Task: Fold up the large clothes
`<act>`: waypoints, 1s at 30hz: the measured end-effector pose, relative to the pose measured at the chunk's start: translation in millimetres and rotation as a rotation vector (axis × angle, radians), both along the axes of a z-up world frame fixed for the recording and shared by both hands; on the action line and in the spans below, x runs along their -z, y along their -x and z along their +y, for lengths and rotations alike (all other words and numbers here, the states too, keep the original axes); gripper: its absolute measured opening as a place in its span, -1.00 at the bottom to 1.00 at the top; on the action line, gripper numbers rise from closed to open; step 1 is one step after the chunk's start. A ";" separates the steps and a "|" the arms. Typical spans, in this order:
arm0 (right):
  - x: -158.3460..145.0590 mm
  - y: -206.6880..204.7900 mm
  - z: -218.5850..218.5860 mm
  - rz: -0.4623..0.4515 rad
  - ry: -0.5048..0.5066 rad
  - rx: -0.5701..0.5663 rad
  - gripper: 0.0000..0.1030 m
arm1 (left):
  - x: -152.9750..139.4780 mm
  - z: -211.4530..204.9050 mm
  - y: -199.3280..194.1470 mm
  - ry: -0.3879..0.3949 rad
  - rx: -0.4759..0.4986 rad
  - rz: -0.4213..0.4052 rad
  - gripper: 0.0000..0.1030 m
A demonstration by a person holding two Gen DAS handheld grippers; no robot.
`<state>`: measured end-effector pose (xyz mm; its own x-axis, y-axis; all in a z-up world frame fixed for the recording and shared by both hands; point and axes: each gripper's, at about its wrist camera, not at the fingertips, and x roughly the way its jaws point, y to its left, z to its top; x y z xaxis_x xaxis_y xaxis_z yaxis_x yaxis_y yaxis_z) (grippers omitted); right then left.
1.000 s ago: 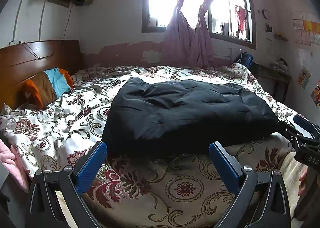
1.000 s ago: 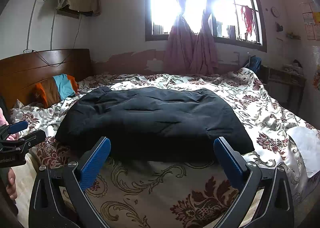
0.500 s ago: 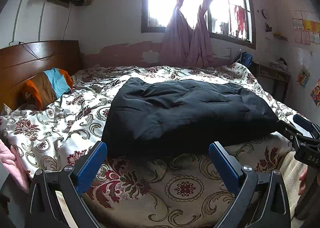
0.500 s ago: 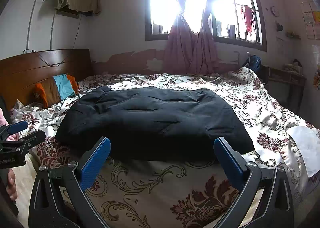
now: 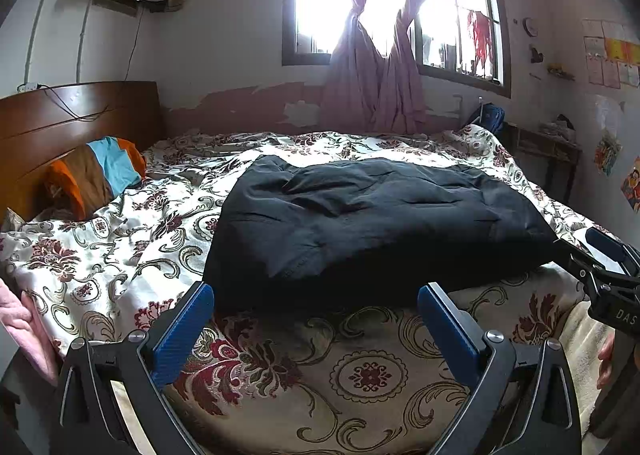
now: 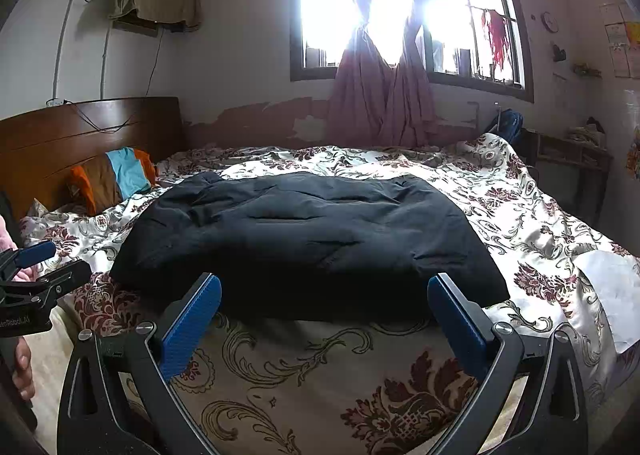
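- Black padded jacket (image 5: 372, 227) is lying in a compact rectangular bundle on the floral bedspread (image 5: 120, 255), just beyond both grippers.
- Left gripper (image 5: 316, 329) and right gripper (image 6: 324, 321) are hovering at the bed's near edge — jaws spread wide, grasping nothing.
- Bundle is fitting either a finished fold or a pause before another; the pictures are not settling which.
- Farther back, a striped pillow (image 5: 100, 175) is leaning against the headboard (image 5: 60, 115).

Left tool (image 5: 316, 319) level, jaws spread wide, empty. Right tool (image 6: 324, 311) alongside, likewise gaping, nothing gripped. Both held low.
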<state>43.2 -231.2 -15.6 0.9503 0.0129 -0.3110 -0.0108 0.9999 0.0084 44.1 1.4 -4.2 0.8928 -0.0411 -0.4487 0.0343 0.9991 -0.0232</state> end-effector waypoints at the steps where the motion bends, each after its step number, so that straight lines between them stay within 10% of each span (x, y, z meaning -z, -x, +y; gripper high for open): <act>1: -0.1 0.0 -0.1 -0.001 0.000 0.000 0.97 | 0.0 0.1 0.0 0.000 0.000 0.000 1.00; 30: 1.1 0.6 2.8 0.002 0.002 -0.004 0.97 | -0.5 5.8 0.6 -0.035 -0.066 -0.018 1.00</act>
<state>42.7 -228.4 -16.7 0.9495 0.0160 -0.3133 -0.0147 0.9999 0.0065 43.5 7.2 -3.8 0.9010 0.0338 -0.4326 -0.0319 0.9994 0.0115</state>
